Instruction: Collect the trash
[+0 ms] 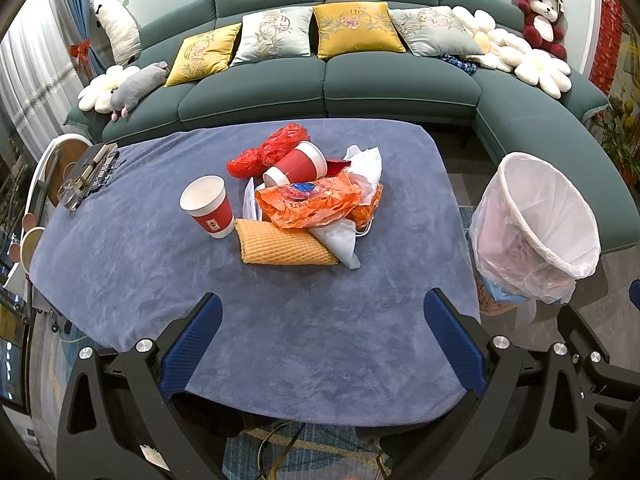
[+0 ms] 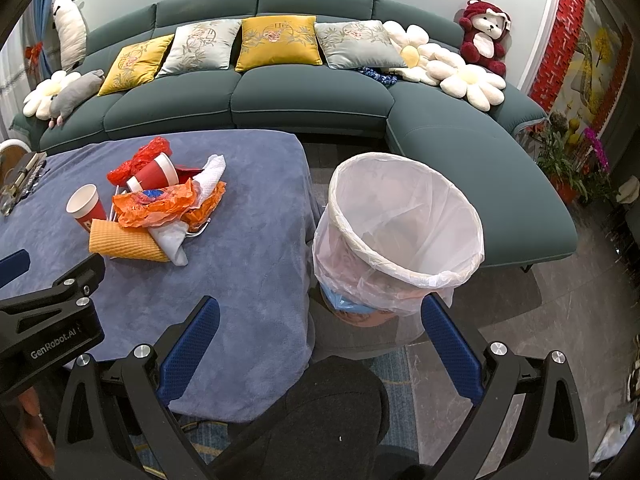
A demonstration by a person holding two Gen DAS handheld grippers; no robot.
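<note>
Two red cups — one upright (image 1: 208, 207), one tipped (image 1: 298, 164) — sit in a trash pile (image 1: 308, 200) mid-table on a blue cloth (image 1: 280, 340). One lined bin (image 2: 404, 232) stands beside the table, before a green sofa (image 1: 328, 80). The left gripper (image 1: 322, 344) and right gripper (image 2: 320, 344) gape wide, empty.

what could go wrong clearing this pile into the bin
1. The tipped cup rests on the loose bags; pulling a bag may roll it off the table.
2. The upright cup stands close by and could get knocked over.
3. The bin sits beside the table, below its edge; light scraps may miss it.
</note>
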